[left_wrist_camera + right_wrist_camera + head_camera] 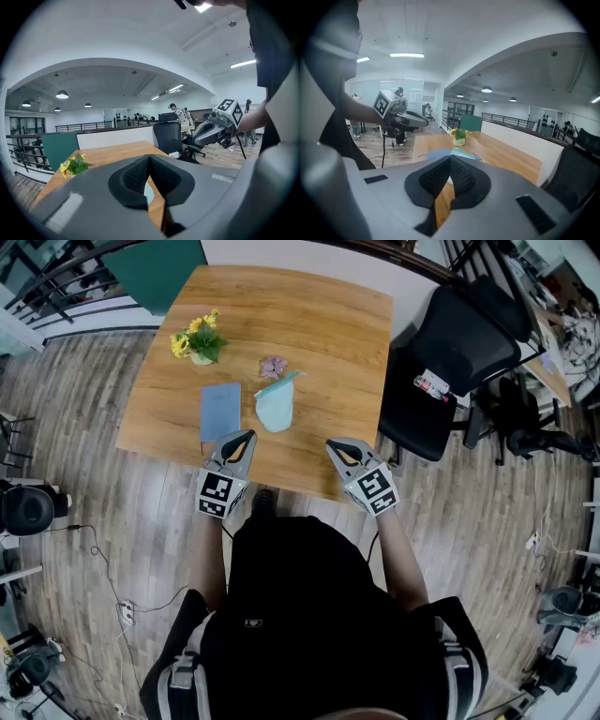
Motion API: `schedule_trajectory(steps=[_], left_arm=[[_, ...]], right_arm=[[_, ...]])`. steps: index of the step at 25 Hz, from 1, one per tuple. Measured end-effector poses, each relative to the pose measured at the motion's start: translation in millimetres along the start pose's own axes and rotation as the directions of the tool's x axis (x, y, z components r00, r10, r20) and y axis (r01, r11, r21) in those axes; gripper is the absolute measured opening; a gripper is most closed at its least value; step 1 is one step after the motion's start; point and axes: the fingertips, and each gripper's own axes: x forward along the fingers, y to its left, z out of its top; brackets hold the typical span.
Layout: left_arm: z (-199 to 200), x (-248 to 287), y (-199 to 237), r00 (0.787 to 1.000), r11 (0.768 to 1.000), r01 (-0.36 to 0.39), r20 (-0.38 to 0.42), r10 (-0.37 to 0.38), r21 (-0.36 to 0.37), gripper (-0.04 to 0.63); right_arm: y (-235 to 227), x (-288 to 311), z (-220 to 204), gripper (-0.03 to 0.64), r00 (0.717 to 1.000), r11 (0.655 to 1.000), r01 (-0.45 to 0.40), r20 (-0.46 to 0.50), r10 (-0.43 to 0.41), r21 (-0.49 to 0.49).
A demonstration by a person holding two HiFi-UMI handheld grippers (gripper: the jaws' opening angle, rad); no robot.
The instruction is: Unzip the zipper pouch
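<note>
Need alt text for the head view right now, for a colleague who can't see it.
The left tongs and right tongs, both shut and empty, hover at the near edge of a wooden table. Ahead of them a pale blue zipper pouch lies untouched beside a blue notebook, with potted yellow flowers further back.

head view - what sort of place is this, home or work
Most likely a workplace: an open-plan office or lab, seemingly on an upper level. A black office chair stands beside the wooden table, a metal railing runs behind it, and strip lights line the ceiling.
</note>
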Motion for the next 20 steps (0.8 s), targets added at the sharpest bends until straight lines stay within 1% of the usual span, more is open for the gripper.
schedule_trajectory(steps=[3, 8, 13, 20], left_arm=[[-2.3, 1.9, 8.5, 1.000, 1.000, -0.005, -0.002, 0.005, 0.005, 0.002], [-5.3, 4.1, 11.8, 1.000, 1.000, 0.010, -0.002, -0.010, 0.003, 0.002], [-12.2, 4.3, 16.5, 1.000, 1.000, 0.025, -0.004, -0.025, -0.008, 0.002], [-20.1, 12.2, 25.7, 0.998, 0.998, 0.056, 0.008, -0.056, -0.026, 0.002]], right_arm=[[-2.2, 6.5, 2.5, 0.002, 1.000, 1.000, 0.002, -0.002, -0.002, -0.005], [-2.3, 10.4, 1.2, 0.002, 1.000, 1.000, 0.015, -0.014, -0.015, 0.010], [-4.5, 16.2, -0.7, 0.003, 0.998, 0.998, 0.055, -0.022, -0.055, 0.024], [-1.6, 22.5, -6.4, 0.003, 0.995, 0.996, 0.080, -0.065, -0.078, 0.026]])
